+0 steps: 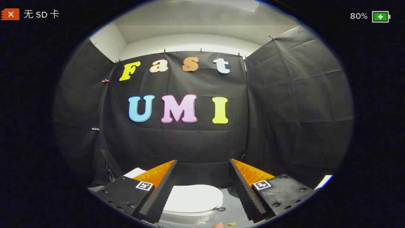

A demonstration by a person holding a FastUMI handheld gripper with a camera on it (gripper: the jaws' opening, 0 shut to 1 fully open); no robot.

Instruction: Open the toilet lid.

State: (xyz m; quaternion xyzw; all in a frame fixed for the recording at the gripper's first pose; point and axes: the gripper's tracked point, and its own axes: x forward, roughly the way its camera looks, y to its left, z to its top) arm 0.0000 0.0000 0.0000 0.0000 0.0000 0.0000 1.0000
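Note:
A white toilet lid [193, 199] lies flat and closed, low down between and below my two fingers. My gripper [203, 164] is open and held well above the lid, pointing toward the black cloth wall, with nothing between its fingers. The left finger [158, 193] and right finger [250, 193] are black with ribbed pads and orange sides, and stand wide apart. The near part of the toilet is hidden beneath the gripper.
Black cloth walls [284, 110] close the booth at the back and on both sides. A grey floor [229, 207] lies to the right of the lid, with a small dark tab [221, 209] near the lid's edge. A white strip [324, 181] shows low at the right.

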